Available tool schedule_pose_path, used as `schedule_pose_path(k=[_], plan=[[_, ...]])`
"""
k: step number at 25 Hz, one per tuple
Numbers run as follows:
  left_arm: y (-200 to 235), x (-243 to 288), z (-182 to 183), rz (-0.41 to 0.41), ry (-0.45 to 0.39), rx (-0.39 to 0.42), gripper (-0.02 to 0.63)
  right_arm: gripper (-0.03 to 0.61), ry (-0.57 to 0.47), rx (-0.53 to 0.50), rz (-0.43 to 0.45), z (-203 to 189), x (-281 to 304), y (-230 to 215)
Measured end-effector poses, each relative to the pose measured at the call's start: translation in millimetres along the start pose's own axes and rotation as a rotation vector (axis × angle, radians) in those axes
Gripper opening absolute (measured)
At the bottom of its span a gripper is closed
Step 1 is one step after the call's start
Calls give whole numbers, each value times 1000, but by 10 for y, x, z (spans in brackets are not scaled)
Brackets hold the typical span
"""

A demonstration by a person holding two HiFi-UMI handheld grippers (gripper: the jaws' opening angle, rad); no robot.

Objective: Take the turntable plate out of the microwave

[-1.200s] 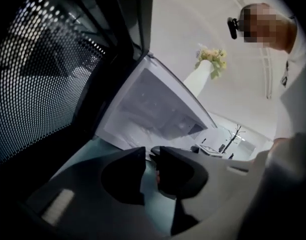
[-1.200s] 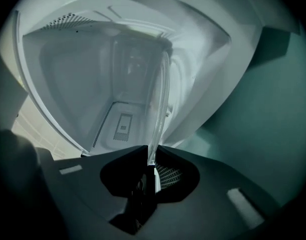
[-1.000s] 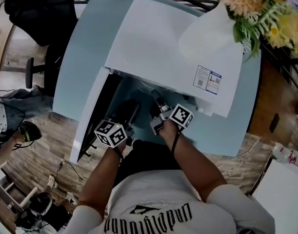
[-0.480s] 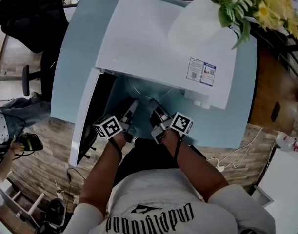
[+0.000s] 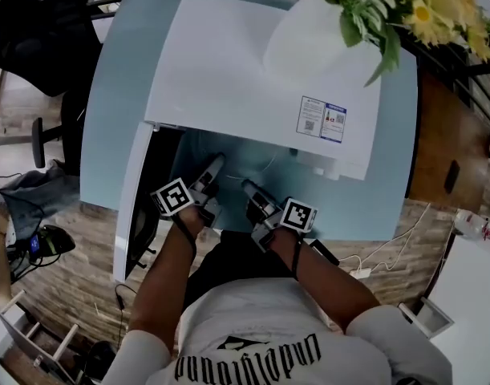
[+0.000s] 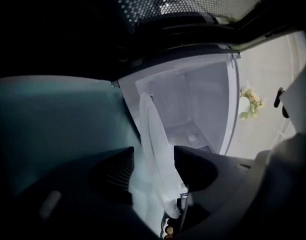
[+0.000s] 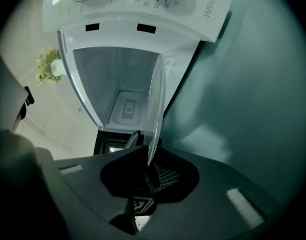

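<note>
1. Right gripper: jaws closed on the near rim of the turntable plate. It alone carries the plate.
2. Left gripper: jaws have just been opening and now stand wide. The plate's edge passes between them, but neither pad presses on it. Judged: the left has let go so the right can draw the plate out alone.
3. Plate position: held edge-on to both gripper cameras, at the mouth of the microwave, between the two grippers. I cannot tell whether its far edge has fully cleared the cavity.
4. Plate appearance: clear glass, thin, round, with a smooth rolled rim. It is see-through enough that the cavity wall reads through it. Judged slippery and breakable, so a firm rim grip matters.
5. Surroundings: door swung open to the left; the microwave sits on the pale blue table, which has bare surface in front for setting the plate down.
</note>
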State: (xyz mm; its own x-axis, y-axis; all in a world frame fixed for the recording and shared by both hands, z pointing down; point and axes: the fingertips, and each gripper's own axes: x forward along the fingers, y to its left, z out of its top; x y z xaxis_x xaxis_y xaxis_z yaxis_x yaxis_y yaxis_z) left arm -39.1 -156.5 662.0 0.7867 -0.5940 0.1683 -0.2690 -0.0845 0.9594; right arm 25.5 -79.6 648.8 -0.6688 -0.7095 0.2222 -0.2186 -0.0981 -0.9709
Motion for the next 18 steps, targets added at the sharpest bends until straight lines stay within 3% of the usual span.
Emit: schedule_pose_path(k=[9, 10, 11, 14, 18], plan=[[73, 153, -117, -34, 74, -90, 273, 44, 109, -1, -25, -159, -222, -70], [61, 157, -118, -44, 75, -85, 248, 44, 119, -4, -28, -168, -240, -83], [50, 158, -117, -55, 71, -88, 182, 44, 127, -10, -27, -170, -251, -89], [-6, 147, -108, -95, 44, -127, 111, 49, 144, -21, -24, -154, -262, -89], [-24, 132, -116, -118, 18, -158, 86, 51, 168, -52, -26, -125, -283, -103]])
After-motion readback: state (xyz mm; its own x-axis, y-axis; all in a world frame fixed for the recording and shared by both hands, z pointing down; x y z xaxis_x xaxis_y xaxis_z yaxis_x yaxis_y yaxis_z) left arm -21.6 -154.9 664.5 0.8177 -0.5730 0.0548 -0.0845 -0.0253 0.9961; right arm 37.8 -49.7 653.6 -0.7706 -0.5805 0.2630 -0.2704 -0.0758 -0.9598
